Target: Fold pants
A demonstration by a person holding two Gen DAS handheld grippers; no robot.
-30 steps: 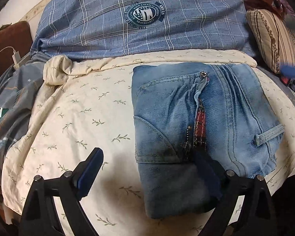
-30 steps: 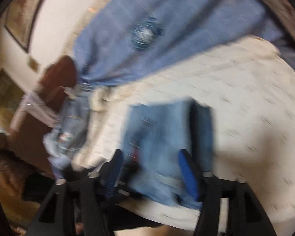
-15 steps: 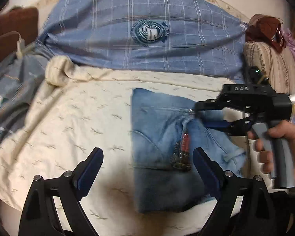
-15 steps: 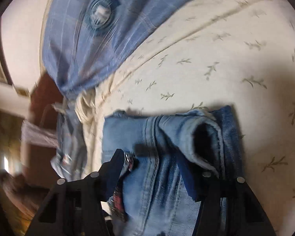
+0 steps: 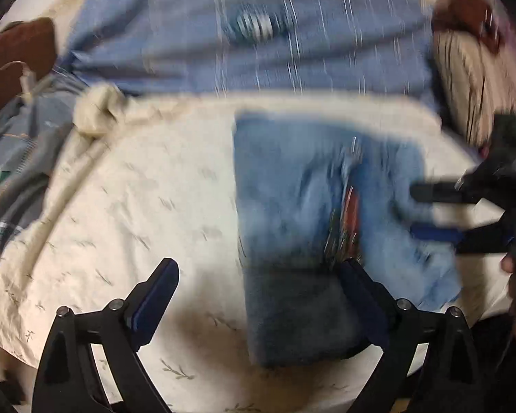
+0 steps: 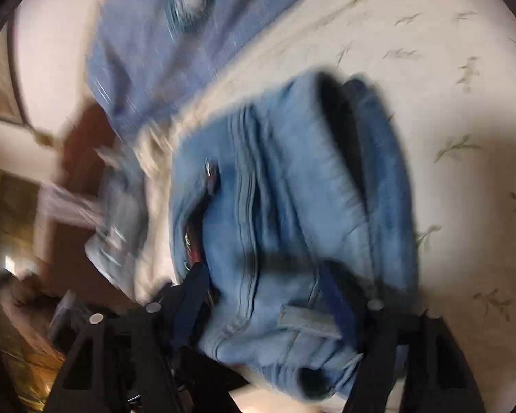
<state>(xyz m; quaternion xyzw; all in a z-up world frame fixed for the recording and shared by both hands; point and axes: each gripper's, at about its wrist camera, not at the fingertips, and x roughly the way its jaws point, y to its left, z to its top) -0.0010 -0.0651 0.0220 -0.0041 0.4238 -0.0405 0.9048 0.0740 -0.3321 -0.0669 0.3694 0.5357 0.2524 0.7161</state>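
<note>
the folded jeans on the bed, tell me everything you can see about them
The folded light-blue denim jeans lie as a thick rectangular stack on the cream leaf-print bedsheet. An open zipper fly with red lining shows at the middle, plus seams and a belt loop. One side bulges up, layers gaping. The right gripper straddles that raised denim, jaws opening. The left gripper is open, one finger over the stack's near edge.

Folded jeans (image 5: 292,206) on sheet (image 5: 120,206), before pillow (image 5: 258,34)
</note>
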